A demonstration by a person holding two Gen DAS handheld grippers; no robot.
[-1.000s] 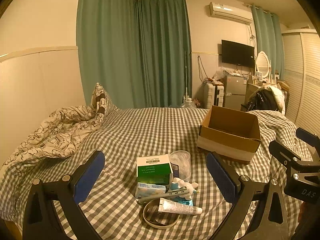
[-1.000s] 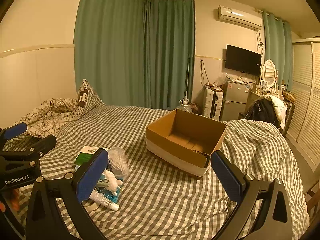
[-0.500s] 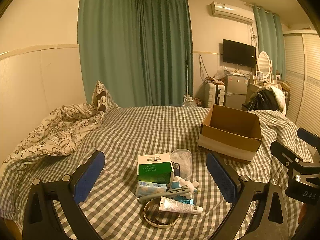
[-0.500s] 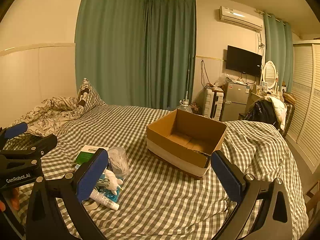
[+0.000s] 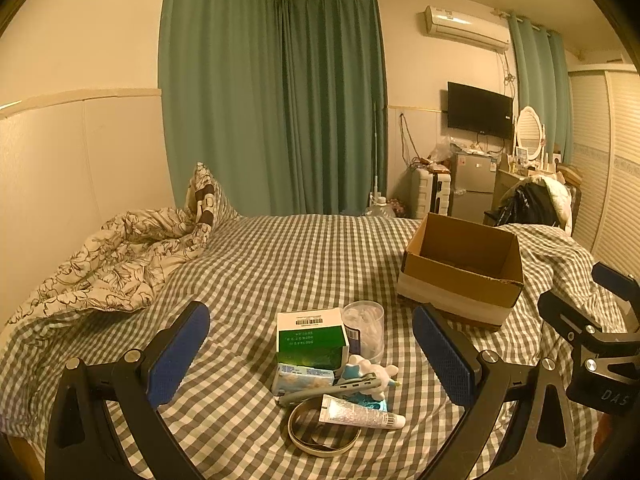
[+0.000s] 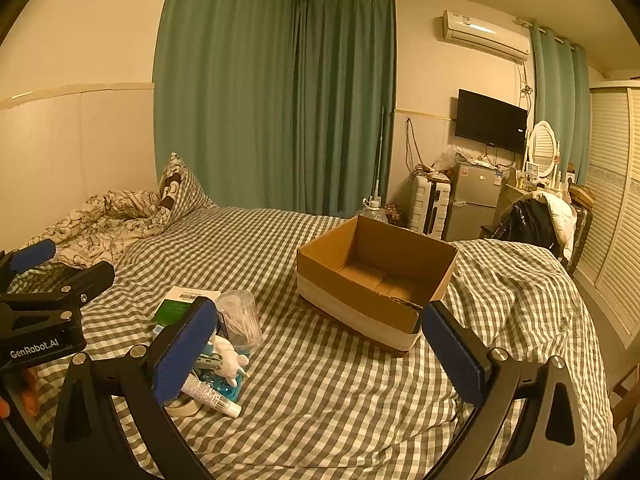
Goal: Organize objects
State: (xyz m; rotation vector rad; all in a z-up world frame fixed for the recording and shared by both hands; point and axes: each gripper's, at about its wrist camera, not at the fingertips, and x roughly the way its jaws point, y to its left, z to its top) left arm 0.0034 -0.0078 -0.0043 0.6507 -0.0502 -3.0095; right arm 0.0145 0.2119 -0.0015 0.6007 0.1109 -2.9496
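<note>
A pile of small items lies on the checked bed: a green and white box (image 5: 311, 336), a clear cup of cotton swabs (image 5: 366, 330), a white toy figure (image 5: 370, 372), a white tube (image 5: 360, 416), a tape ring (image 5: 322, 432) and a small blue pack (image 5: 302, 378). An open, empty cardboard box (image 5: 460, 276) stands to their right. My left gripper (image 5: 310, 352) is open and empty, held above the pile. My right gripper (image 6: 320, 344) is open and empty, in front of the cardboard box (image 6: 372, 276); the pile (image 6: 224, 344) lies at its left finger.
A crumpled floral duvet and pillow (image 5: 120, 256) lie at the left of the bed. Green curtains, a fridge (image 5: 474, 192), a suitcase, a television and a chair draped with clothes (image 5: 532, 204) stand beyond the bed. A slatted wardrobe is on the right.
Both views have shifted only slightly, tilting up a little. Both grippers stay open and no object has moved.
</note>
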